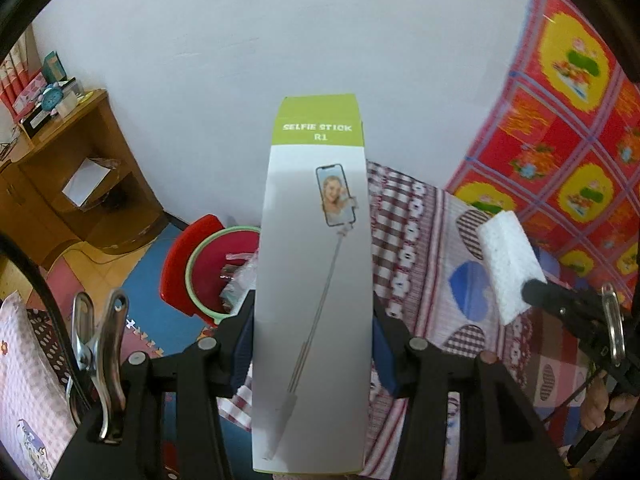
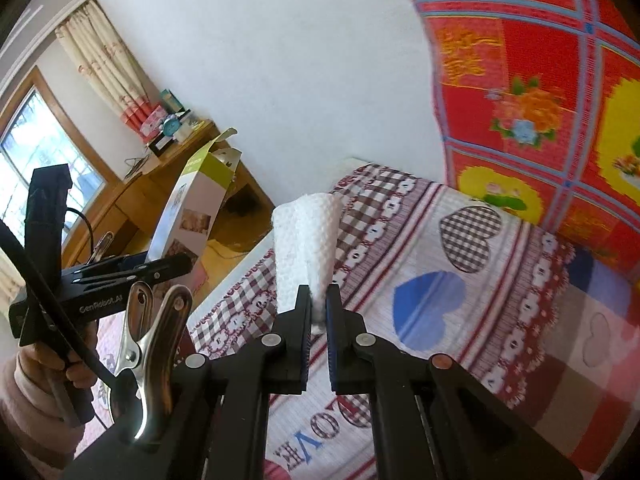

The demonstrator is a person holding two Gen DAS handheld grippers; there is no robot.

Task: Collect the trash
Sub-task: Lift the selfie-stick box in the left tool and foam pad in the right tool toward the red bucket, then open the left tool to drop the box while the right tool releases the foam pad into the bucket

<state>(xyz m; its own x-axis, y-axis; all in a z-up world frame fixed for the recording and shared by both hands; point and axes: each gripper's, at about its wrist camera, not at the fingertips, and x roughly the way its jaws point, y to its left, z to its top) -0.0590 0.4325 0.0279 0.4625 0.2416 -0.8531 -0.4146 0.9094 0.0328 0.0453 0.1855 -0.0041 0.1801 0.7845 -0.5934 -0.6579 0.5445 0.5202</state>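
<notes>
Aloft over the bed [image 2: 460,240], the left hand-held gripper [image 1: 312,332] clamps a light, crushable box [image 1: 316,280] mid-length while the right hand-held gripper [image 2: 318,308] pinches soft tissue [image 2: 306,240].

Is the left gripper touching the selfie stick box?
Touching. The left wrist view shows the left gripper clamping both sides of the selfie stick box.

Home bedroom: bed [image 2: 460,264], curtained window [image 2: 36,148]
</notes>
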